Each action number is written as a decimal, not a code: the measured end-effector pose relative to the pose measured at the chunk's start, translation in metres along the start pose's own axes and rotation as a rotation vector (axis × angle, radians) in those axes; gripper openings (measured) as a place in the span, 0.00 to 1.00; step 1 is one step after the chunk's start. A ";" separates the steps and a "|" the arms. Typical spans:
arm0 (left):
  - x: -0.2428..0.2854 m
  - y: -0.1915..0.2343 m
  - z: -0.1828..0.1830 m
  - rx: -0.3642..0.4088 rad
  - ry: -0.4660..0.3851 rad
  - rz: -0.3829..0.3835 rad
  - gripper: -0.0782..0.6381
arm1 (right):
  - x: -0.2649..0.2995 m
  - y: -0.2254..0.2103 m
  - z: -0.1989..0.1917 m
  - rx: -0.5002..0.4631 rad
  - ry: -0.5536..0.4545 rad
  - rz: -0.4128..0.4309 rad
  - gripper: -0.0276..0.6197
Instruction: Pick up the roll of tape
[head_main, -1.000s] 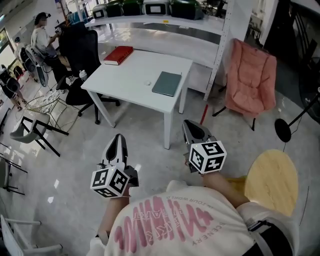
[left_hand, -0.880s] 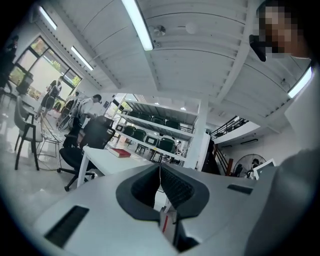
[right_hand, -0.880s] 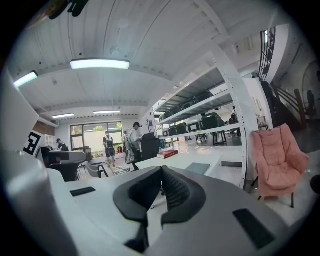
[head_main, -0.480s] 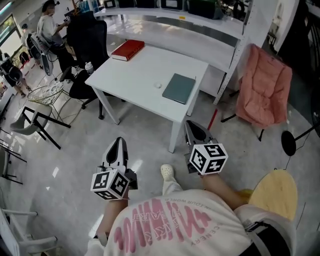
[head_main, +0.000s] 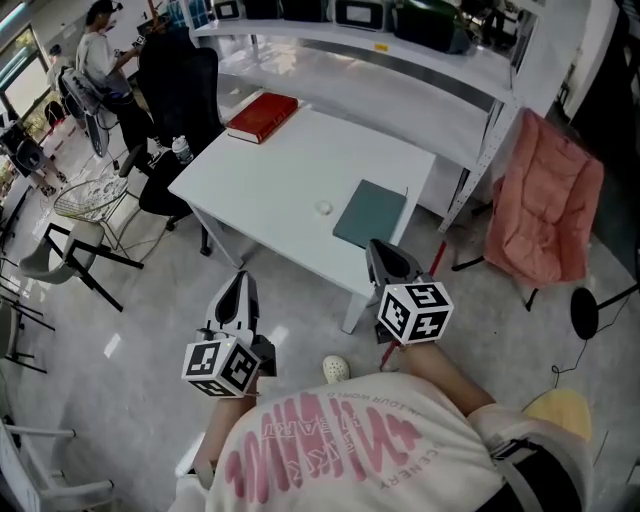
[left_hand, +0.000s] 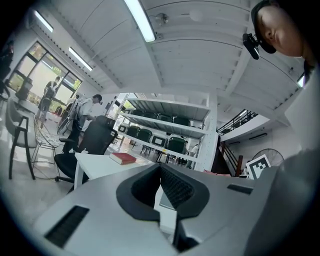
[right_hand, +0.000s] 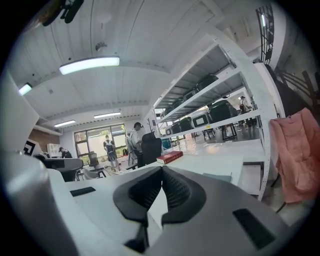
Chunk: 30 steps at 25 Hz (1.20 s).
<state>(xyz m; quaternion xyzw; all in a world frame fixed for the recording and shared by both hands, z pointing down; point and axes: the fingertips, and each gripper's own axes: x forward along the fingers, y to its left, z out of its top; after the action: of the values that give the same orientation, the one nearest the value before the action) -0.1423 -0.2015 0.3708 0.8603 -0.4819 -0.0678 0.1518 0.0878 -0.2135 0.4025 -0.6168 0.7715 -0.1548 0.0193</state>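
Note:
A small white round thing, likely the roll of tape, lies near the middle of the white table. It is too small to make out in either gripper view. My left gripper hangs short of the table's near edge, over the floor, its jaws shut on nothing. My right gripper reaches the table's near right corner, beside a teal notebook, and is also shut and empty. In the left gripper view the left gripper points level at the table; the right gripper does likewise.
A red book lies at the table's far left. A black office chair and black-framed chairs stand left, a pink folding chair right, a white shelf unit behind. A person is far left.
The table has drawn closer and lower in the head view as both grippers moved forward toward it. Both stay shut. A shoe has come into view below them.

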 end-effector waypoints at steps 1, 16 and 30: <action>0.013 0.003 0.004 0.005 -0.004 0.002 0.14 | 0.013 -0.006 0.007 0.004 -0.007 0.006 0.06; 0.148 0.059 0.039 -0.002 -0.072 0.053 0.14 | 0.161 -0.051 0.064 -0.039 -0.025 0.091 0.06; 0.163 0.103 0.013 -0.048 -0.024 0.160 0.14 | 0.244 -0.072 0.000 0.034 0.180 0.207 0.06</action>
<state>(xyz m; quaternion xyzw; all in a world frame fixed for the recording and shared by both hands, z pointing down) -0.1436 -0.3931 0.3972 0.8142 -0.5491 -0.0775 0.1717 0.0976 -0.4607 0.4603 -0.5172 0.8268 -0.2198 -0.0234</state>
